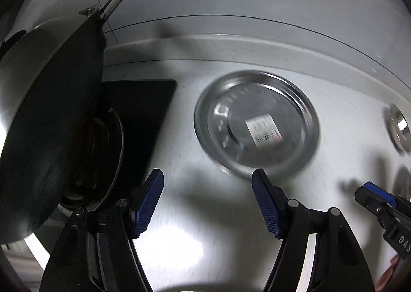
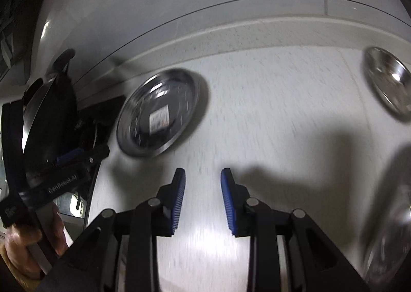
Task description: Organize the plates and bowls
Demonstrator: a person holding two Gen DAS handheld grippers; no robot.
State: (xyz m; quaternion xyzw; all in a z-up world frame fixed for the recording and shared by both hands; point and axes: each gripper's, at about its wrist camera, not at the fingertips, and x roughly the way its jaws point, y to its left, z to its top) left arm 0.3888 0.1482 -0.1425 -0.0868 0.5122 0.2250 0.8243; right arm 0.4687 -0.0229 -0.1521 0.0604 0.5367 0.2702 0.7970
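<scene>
Plainly, the left gripper (image 1: 208, 204) tilts steeply down over the pale counter (image 1: 195, 215), jaws wide apart and empty. A steel plate (image 1: 257, 122) bearing a barcode sticker (image 1: 264, 130) lies just beyond its fingertips, with a dark wok (image 1: 51, 117) at its left. The right gripper (image 2: 203, 200), also angled down, has its jaws narrowly parted on nothing; a small steel bowl (image 2: 388, 81) sits far right.

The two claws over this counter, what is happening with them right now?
A person holds a claw in each hand above a pale counter. The left claw and the right claw are both open and empty. A steel plate with a sticker lies untouched on the counter, a smaller steel dish further right, and a black pan on the stove.
</scene>
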